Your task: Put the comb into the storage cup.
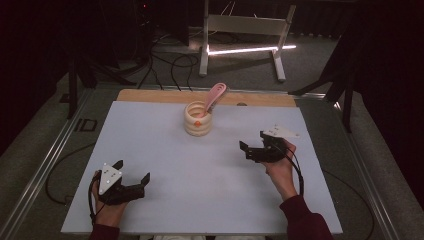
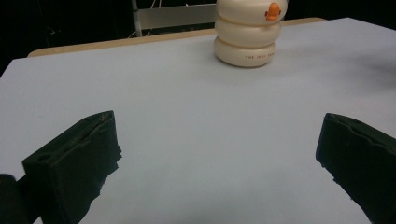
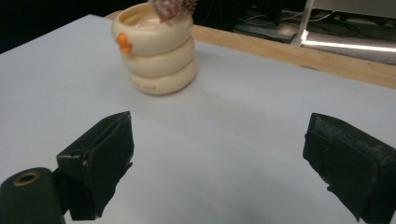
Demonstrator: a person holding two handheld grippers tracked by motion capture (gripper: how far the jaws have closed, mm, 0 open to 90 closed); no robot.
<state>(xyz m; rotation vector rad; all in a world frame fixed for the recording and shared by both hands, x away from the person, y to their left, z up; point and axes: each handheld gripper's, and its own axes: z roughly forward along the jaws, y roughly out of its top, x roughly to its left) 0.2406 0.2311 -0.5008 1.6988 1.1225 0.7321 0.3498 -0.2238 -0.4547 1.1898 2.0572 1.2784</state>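
Grippers (left [image 1: 134, 171], right [image 1: 252, 142]) wide open, empty.

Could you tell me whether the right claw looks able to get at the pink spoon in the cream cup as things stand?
Probably yes. The right claw is open, the white table between it and the cup is bare, and the spoon sticks up above the rim.

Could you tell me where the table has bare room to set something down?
Nearly everywhere. The white table top is bare between the left gripper and the right gripper, and on both sides of the cream ringed cup. The only occupied spot is that cup, holding a pink utensil, near the far edge.
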